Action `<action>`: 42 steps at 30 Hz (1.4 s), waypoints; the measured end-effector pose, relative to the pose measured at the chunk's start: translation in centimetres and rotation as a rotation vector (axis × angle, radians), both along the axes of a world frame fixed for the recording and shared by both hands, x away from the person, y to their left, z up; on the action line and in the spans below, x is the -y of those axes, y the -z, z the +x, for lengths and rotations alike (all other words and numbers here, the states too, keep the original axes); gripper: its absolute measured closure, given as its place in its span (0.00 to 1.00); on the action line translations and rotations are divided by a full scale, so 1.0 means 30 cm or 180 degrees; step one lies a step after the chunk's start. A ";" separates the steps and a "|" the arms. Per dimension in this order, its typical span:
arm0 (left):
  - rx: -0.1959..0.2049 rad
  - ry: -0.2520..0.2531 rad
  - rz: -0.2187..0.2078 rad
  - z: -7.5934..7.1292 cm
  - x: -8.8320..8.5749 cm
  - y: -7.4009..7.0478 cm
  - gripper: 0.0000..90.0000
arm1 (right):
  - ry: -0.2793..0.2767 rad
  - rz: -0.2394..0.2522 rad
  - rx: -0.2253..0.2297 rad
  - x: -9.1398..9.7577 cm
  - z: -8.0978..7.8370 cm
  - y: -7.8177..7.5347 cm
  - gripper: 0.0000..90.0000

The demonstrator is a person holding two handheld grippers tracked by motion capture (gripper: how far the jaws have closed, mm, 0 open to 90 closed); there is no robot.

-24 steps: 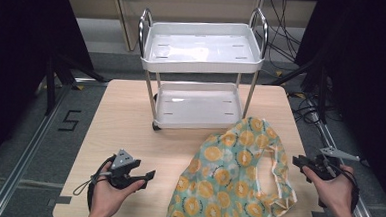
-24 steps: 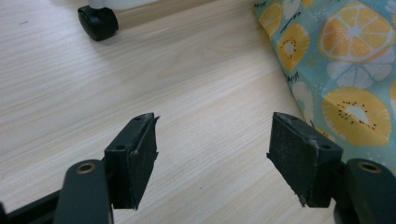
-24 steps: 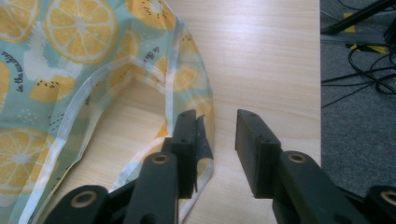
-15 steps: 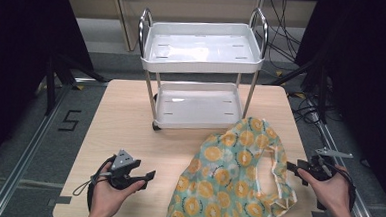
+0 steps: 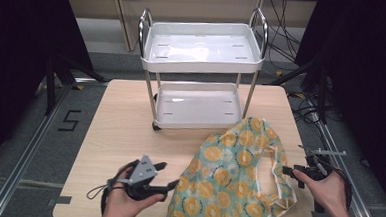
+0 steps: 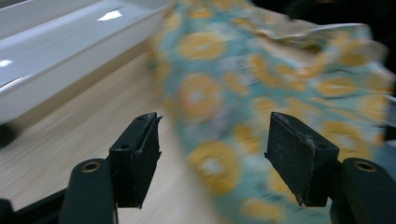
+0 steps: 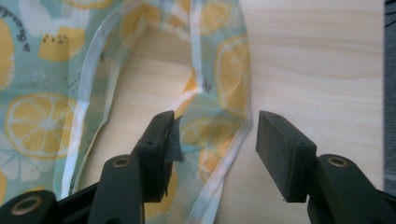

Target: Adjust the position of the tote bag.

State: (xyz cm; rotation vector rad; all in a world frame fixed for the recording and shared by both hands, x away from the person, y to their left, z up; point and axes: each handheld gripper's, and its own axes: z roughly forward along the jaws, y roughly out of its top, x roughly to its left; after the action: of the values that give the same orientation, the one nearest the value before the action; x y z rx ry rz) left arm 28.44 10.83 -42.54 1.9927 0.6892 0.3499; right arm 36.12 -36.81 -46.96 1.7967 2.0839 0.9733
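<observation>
A two-shelf cart [image 5: 201, 64] is set at the far middle of the worktop [image 5: 115, 129], and a cloth bag [image 5: 232, 180] is spread on the worktop in front of it, toward the near right corner. The left gripper [image 5: 170, 175] is held at the near edge, just beside the bag's left side, with the bag's edge seen between its parted fingers [image 6: 135, 158]. The right gripper [image 5: 289, 169] is held at the bag's right side, where a bag handle [image 7: 219, 140] is laid on the worktop between its parted fingers [image 7: 285, 154], untouched by either.
</observation>
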 end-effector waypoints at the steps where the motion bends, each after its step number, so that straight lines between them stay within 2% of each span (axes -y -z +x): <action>1: 0.0000 0.0000 0.0000 0.000 0.000 0.000 0.37 | 0.0000 0.0000 0.0000 0.000 0.000 0.000 0.53; 2: 0.0011 0.0252 0.0097 -0.013 0.059 -0.014 0.38 | 0.0046 -0.0068 0.0018 -0.002 0.006 -0.009 0.54; 3: 0.0020 0.0445 0.0157 -0.018 0.099 -0.018 0.38 | 0.0008 -0.0083 0.0054 -0.002 0.010 -0.009 0.54; 4: 0.0060 0.0513 0.0206 -0.023 0.123 -0.019 0.38 | -0.0007 -0.0153 0.0077 -0.002 0.013 -0.008 0.54; 5: 0.0040 0.0659 0.0262 -0.027 0.152 -0.021 0.38 | -0.0151 -0.0281 0.0060 0.013 0.015 -0.011 0.54; 6: 0.0034 0.0789 0.0278 -0.030 0.182 -0.017 0.38 | -0.0034 -0.0212 -0.0016 0.000 0.011 -0.012 0.54; 7: 0.0046 0.0973 0.0406 -0.032 0.216 -0.015 0.39 | -0.0064 -0.0265 -0.0062 0.001 0.011 -0.015 0.54; 8: 0.0052 0.1099 0.0470 -0.032 0.243 -0.009 0.39 | -0.0027 -0.0205 -0.0047 -0.007 0.013 -0.009 0.54; 9: 0.0026 0.1186 0.0485 -0.034 0.269 -0.001 0.38 | -0.0056 -0.0237 -0.0043 -0.008 0.015 -0.008 0.54; 10: 0.0002 0.1294 0.0572 -0.029 0.290 0.006 0.38 | -0.0160 -0.0352 -0.0075 0.001 0.018 -0.014 0.54; 11: 0.0002 0.1294 0.0572 -0.029 0.290 0.006 0.37 | -0.0160 -0.0352 -0.0075 0.001 0.018 -0.014 0.54; 12: -0.0022 0.1440 0.0671 -0.026 0.328 0.029 0.37 | -0.0232 -0.0384 -0.0032 0.003 0.023 -0.012 0.55; 14: -0.0044 0.1558 0.0736 -0.029 0.352 0.049 0.35 | -0.0198 -0.0356 0.0018 -0.003 0.022 -0.009 0.55; 15: -0.0044 0.1558 0.0736 -0.029 0.352 0.049 0.33 | -0.0200 -0.0352 0.0007 -0.004 0.022 -0.008 0.55; 16: -0.0043 0.1683 0.0837 -0.034 0.377 0.071 0.31 | -0.0186 -0.0377 0.0007 -0.005 0.023 -0.005 0.55; 17: -0.0051 0.1733 0.0863 -0.042 0.391 0.085 0.30 | -0.0103 -0.0335 -0.0050 -0.014 0.019 -0.006 0.55; 18: -0.0044 0.1785 0.0907 -0.044 0.398 0.092 0.29 | -0.0118 -0.0347 -0.0072 -0.014 0.020 -0.006 0.55; 19: -0.0044 0.1785 0.0907 -0.044 0.398 0.092 0.28 | -0.0118 -0.0347 -0.0072 -0.014 0.020 -0.006 0.55; 20: -0.0034 0.1873 0.0919 -0.050 0.416 0.115 0.26 | -0.0110 -0.0354 -0.0048 -0.018 0.022 -0.003 0.55; 21: -0.0005 0.1893 0.0934 -0.050 0.423 0.122 0.25 | -0.0082 -0.0299 -0.0007 -0.022 0.024 0.001 0.55; 22: 0.0009 0.1925 0.0939 -0.050 0.428 0.129 0.25 | -0.0064 -0.0281 -0.0027 -0.025 0.024 0.000 0.55; 25: 0.0019 0.1940 0.0955 -0.053 0.438 0.145 0.24 | -0.0107 -0.0316 0.0015 -0.021 0.026 0.000 0.55; 26: 0.0025 0.1995 0.1071 -0.052 0.444 0.158 0.24 | -0.0150 -0.0388 -0.0031 -0.015 0.027 -0.005 0.55; 27: 0.0025 0.1995 0.1071 -0.052 0.444 0.158 0.23 | -0.0150 -0.0388 -0.0031 -0.015 0.027 -0.005 0.55; 28: 0.0113 0.1991 0.1175 -0.052 0.449 0.173 0.23 | -0.0046 -0.0288 -0.0016 -0.026 0.025 0.003 0.55; 29: 0.0141 0.1991 0.1226 -0.051 0.452 0.180 0.23 | -0.0052 -0.0288 -0.0007 -0.026 0.026 0.003 0.55; 31: 0.0125 0.1980 0.1218 -0.052 0.454 0.185 0.24 | -0.0064 -0.0284 0.0002 -0.024 0.027 0.003 0.55; 33: 0.0203 0.1937 0.1355 -0.046 0.457 0.195 0.27 | -0.0059 -0.0286 0.0010 -0.025 0.027 0.004 0.55; 35: 0.0221 0.1939 0.1431 -0.041 0.455 0.198 0.34 | -0.0111 -0.0320 0.0081 -0.022 0.031 0.010 0.55; 36: 0.0228 0.1959 0.1506 -0.037 0.453 0.197 0.37 | -0.0063 -0.0300 -0.0029 -0.025 0.025 0.002 0.55; 39: 0.0192 0.1908 0.1475 -0.033 0.449 0.199 0.50 | -0.0156 -0.0377 -0.0025 -0.015 0.027 -0.002 0.55; 40: 0.0232 0.1910 0.1558 -0.021 0.444 0.193 0.55 | -0.0146 -0.0353 -0.0020 -0.014 0.028 0.000 0.55; 41: 0.0227 0.1855 0.1511 -0.022 0.444 0.197 0.58 | -0.0141 -0.0375 -0.0009 -0.015 0.028 -0.002 0.55; 42: 0.0271 0.1896 0.1612 -0.018 0.441 0.193 0.61 | -0.0129 -0.0363 -0.0020 -0.015 0.027 -0.002 0.55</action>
State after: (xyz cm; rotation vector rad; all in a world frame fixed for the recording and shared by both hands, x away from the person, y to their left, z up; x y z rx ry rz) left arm 27.91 -2.40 -48.33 2.5256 -0.0836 0.2566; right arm 36.95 -36.35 -46.90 1.7103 2.1411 0.8414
